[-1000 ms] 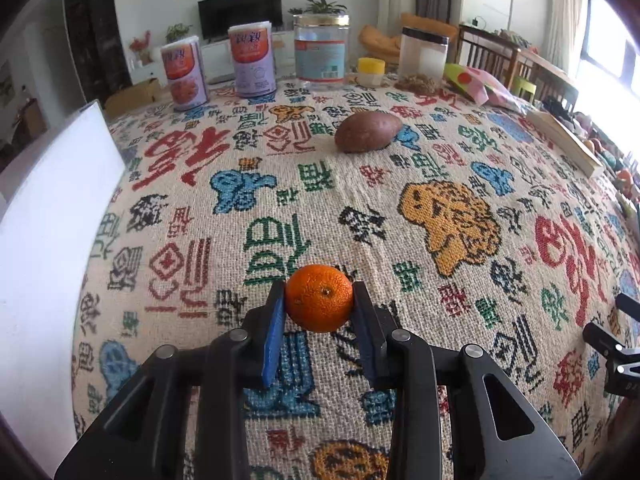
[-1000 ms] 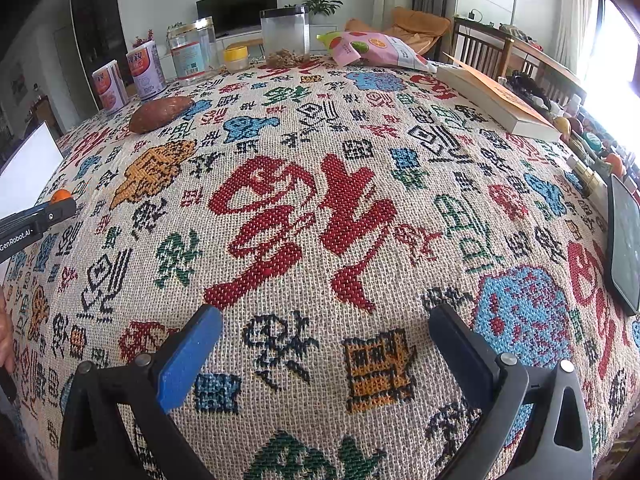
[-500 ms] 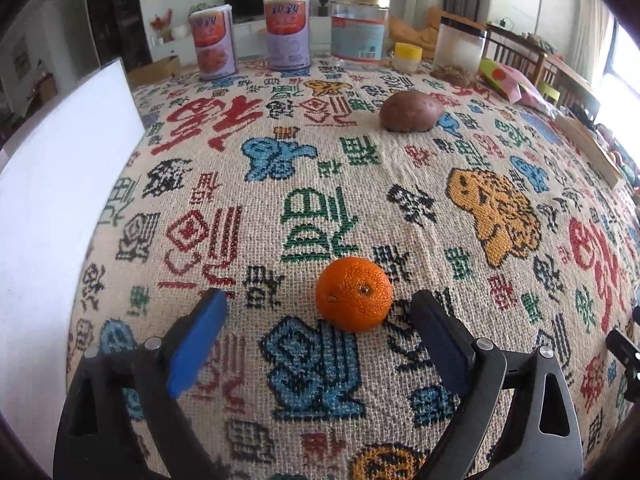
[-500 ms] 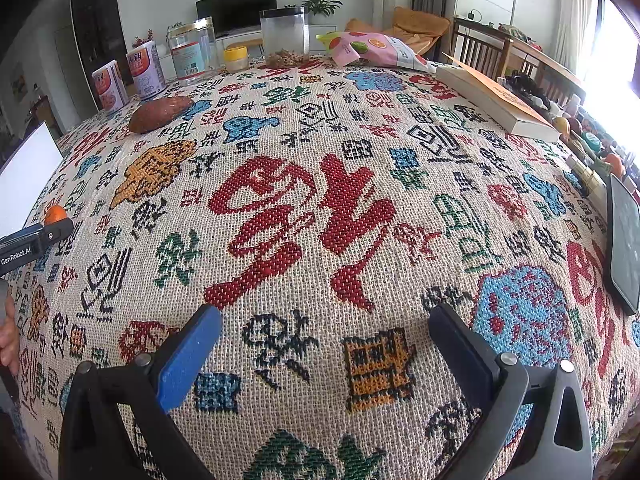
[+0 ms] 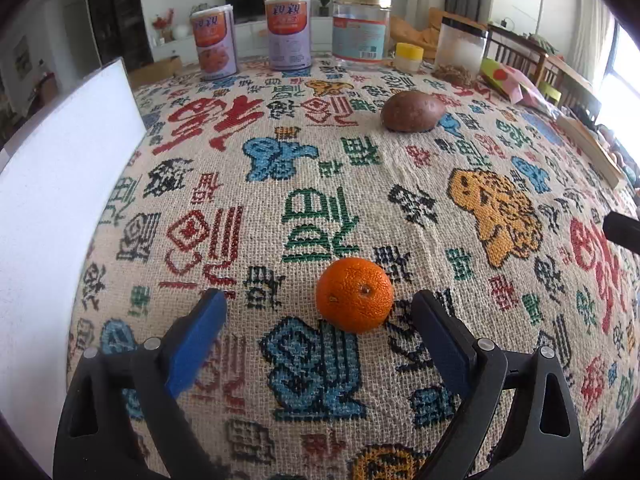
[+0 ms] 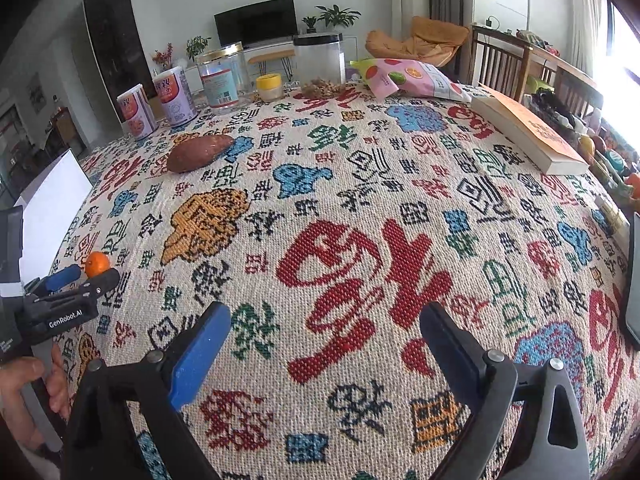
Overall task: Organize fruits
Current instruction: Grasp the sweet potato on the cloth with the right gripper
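An orange lies on the patterned tablecloth between the fingers of my left gripper. That gripper is open and neither pad touches the fruit, which sits nearer the right finger. A brown sweet potato rests farther back on the cloth. In the right wrist view the orange and the left gripper show at the far left, the sweet potato beyond them. My right gripper hovers over bare cloth, its jaws closing with nothing between them.
A white board stands along the table's left side. Two cans, a glass jar, a yellow-lidded pot and a nut container line the back. A snack bag, a book and a dark screen lie on the right.
My left gripper has opened and let go of the orange, which now rests on the cloth. My right gripper has lifted and pulled back, and its jaws have narrowed.
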Demonstrator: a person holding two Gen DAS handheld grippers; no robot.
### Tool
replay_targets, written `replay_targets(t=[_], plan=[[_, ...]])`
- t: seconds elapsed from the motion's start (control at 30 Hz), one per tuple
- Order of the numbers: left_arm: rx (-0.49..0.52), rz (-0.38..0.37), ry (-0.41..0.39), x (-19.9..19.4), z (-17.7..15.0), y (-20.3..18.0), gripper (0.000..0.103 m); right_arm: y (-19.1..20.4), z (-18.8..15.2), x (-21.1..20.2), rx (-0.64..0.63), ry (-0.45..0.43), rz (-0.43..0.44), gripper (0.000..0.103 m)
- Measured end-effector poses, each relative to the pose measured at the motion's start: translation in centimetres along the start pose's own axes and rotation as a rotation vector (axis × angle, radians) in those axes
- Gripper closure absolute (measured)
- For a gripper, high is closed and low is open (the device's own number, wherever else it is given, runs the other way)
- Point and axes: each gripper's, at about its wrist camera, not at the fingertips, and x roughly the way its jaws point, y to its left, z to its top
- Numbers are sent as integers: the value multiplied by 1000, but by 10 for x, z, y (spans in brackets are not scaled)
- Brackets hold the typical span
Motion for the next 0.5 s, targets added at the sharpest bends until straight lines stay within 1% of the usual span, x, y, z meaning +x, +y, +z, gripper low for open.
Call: replay_targets(t=[0.03, 0.1, 0.2, 0.3, 0.37, 0.4, 0.43, 0.47, 0.5], plan=[[0, 0, 0, 0, 0, 0, 8, 9, 18, 10, 15, 14, 48, 28], [0, 0, 0, 0, 0, 0, 8, 28, 54, 36, 50, 42, 119, 33], [0, 0, 0, 0, 0, 0, 8, 54, 96, 78, 107, 81, 199, 36], [0, 0, 0, 0, 0, 0, 8, 72, 124, 122, 212, 140, 264, 36], [0, 1, 0, 1, 0, 0, 8, 81, 136, 149, 280, 195, 284, 36], [-1, 2, 0, 1, 0, 0, 8, 87, 140, 160, 299, 220, 278, 35], [-1, 3, 0, 1, 0, 0, 8, 93, 143, 169, 301, 235, 250, 33], [-2, 3, 0, 0, 0, 0, 8, 99, 146, 174, 292, 230, 226, 31], [-2, 3, 0, 0, 0, 0, 8, 106, 149, 175, 269, 206, 190, 32]])
